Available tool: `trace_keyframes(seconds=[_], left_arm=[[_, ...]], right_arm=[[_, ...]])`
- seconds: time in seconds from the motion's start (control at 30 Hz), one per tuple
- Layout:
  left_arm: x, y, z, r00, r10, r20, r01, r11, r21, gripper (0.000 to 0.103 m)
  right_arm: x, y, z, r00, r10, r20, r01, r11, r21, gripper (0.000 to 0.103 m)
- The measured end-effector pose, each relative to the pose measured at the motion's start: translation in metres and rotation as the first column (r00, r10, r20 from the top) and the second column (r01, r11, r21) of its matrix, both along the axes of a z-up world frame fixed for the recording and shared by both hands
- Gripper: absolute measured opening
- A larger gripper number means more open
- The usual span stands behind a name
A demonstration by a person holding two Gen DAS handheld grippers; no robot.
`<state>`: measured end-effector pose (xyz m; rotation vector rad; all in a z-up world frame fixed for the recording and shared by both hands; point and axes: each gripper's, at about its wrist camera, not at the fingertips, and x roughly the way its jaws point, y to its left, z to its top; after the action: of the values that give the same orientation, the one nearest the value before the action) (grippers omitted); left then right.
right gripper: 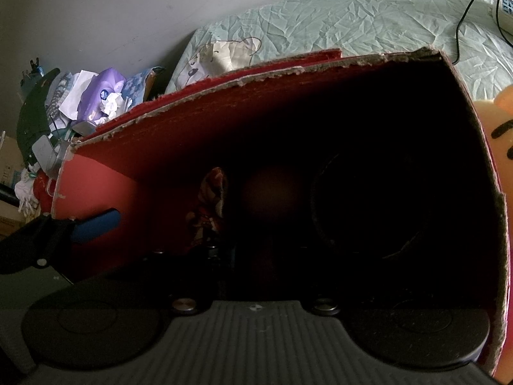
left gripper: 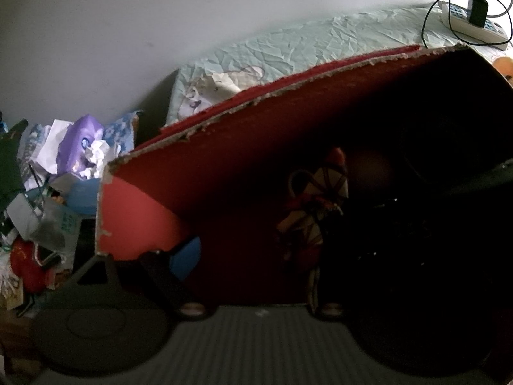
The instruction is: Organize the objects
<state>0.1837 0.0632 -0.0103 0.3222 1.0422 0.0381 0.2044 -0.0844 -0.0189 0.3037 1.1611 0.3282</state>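
Both my wrist views look into a red cardboard box with a ragged torn rim (left gripper: pixel 224 173), which fills the centre and right of each frame; its inside is so dark that most of the contents cannot be made out. In the left wrist view a small red-and-white patterned object (left gripper: pixel 323 192) stands upright at frame centre, deep in the box, with what looks like a loop on its left side. The left gripper (left gripper: pixel 253 256) reaches into the box: I see one blue-padded finger (left gripper: pixel 184 258) at lower left against the lit pinkish wall, while the other finger is lost in shadow, so I cannot tell how wide its jaws stand or whether it holds anything. In the right wrist view the same patterned object shows dimly at centre left (right gripper: pixel 213 192), beside a faint round shape too dark to identify. The right gripper (right gripper: pixel 253 247) is also inside the box, its fingers swallowed by darkness; I cannot tell their state. Behind the box, across the top of each frame, lies a wrinkled pale green bedsheet (left gripper: pixel 320 38). A pile of crumpled paper and purple packaging (left gripper: pixel 80 147) sits at left. A white power strip with a black plug (left gripper: pixel 474 19) occupies the upper right corner.
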Motion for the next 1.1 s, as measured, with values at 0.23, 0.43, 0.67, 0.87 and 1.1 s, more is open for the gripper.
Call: trace_keyframes(seconds=[0.23,0.43,0.67,0.87,1.1], left_arm=[[0.001,0.0,0.0,1.0,0.001,0.001,-0.001,1.0,-0.001,0.086],[0.002,0.003,0.003,1.0,0.025,-0.005,-0.025,0.999,-0.029,0.086],[-0.004,0.004,0.014,0.997,0.069,0.018,-0.068,0.997,-0.032,0.086],[-0.021,0.0,0.032,0.994,0.085,0.062,-0.084,0.996,-0.027,0.087],[-0.044,-0.001,0.049,0.989,0.12,0.09,-0.116,0.992,-0.053,0.09]], right_arm=[[0.001,-0.001,0.0,1.0,-0.002,0.004,0.002,1.0,-0.004,0.025],[-0.003,-0.001,0.007,0.998,-0.002,0.059,0.005,0.999,-0.046,0.026],[-0.013,-0.011,0.02,0.995,-0.026,0.099,0.029,0.999,-0.032,0.025],[-0.029,-0.016,0.033,0.99,-0.036,0.134,0.039,0.999,-0.021,0.025],[-0.053,-0.017,0.05,0.983,-0.026,0.182,0.028,1.0,-0.01,0.029]])
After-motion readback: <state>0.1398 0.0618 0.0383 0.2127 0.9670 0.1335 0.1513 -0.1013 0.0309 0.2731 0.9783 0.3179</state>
